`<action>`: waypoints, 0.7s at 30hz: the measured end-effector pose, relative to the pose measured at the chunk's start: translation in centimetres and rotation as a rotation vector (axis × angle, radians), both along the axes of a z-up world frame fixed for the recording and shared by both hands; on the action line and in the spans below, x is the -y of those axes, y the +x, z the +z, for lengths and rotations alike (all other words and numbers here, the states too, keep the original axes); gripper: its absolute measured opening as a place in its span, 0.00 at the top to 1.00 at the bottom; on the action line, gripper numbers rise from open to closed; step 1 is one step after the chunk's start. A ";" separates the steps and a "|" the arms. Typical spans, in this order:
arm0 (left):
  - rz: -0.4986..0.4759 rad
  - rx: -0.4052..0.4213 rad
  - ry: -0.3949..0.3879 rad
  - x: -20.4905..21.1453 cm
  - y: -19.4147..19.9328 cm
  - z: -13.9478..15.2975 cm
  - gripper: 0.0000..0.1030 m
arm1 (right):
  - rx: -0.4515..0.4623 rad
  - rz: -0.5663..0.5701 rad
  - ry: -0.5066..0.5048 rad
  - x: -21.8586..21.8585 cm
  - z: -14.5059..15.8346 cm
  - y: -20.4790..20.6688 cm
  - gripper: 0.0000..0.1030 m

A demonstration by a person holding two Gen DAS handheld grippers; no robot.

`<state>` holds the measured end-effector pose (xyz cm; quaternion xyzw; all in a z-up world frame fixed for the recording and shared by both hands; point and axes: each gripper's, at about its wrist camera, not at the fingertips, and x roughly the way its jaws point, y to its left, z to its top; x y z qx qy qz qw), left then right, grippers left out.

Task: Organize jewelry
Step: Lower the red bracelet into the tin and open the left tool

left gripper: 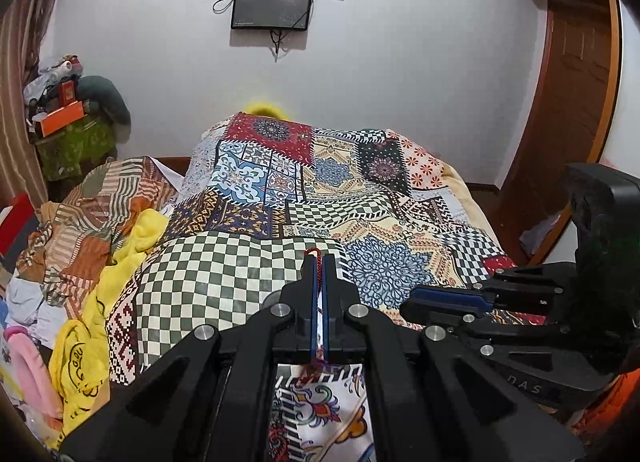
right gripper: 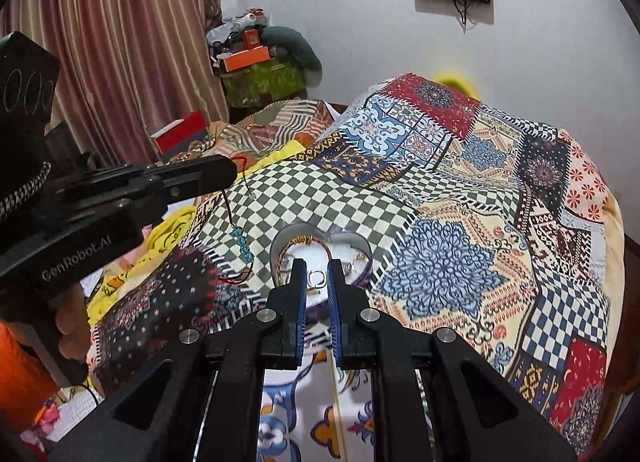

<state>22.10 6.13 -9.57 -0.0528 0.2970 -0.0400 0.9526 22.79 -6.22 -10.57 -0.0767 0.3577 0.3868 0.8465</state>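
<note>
Far left, bed edge: a striped curtain (right gripper: 120, 42) hung beside a stack of boxes (right gripper: 248, 54) and a red box (right gripper: 180, 134), with yellow cloth (left gripper: 80, 342) bunched along the left edge of the bed.

Left gripper (right gripper: 232, 172): its jaws were pressed fully together on a red cord bracelet (right gripper: 236, 230), seen in the left wrist view as a red loop (left gripper: 314, 252) poking out past the fingertips (left gripper: 308, 266). In the right wrist view the cord hung down from the tips, a cluster of blue beads (right gripper: 242, 248) dangling above the green-checked patch near the middle of the patchwork quilt (right gripper: 480, 222).

Person's hand (right gripper: 70, 326): gripped the left tool's handle at the near left edge of the bed.

Centre of the quilt: a heart-shaped box (right gripper: 280, 246), open at the top, sat on the checked patch just right of the hanging beads; inside lay a jumble of jewelry (right gripper: 352, 262), too tangled to sort piece by piece.

Right gripper (right gripper: 318, 278): held above the near rim of the heart-shaped box, its blue pads (right gripper: 334, 302) drawn to a narrow gap with nothing caught between them; a small ring-shaped piece (right gripper: 317, 277) showed through the gap, lying in the box below.

Right side: quilt ran to the far right edge of the bed; a wooden door frame (left gripper: 580, 102) stood beyond, a dark screen (left gripper: 272, 4) fixed on the wall behind.
</note>
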 end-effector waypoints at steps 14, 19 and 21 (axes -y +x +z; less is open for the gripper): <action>0.000 -0.045 -0.001 -0.6 3.9 -2.6 1.00 | -0.071 0.006 -0.059 -2.7 -3.1 3.3 0.91; 0.010 -0.079 -0.011 -1.0 4.9 -4.3 1.00 | -0.098 0.012 -0.093 -3.5 -4.3 4.0 0.91; 0.012 -0.097 -0.019 -1.3 5.2 -5.0 1.00 | -0.110 0.018 -0.102 -3.7 -4.7 4.2 0.91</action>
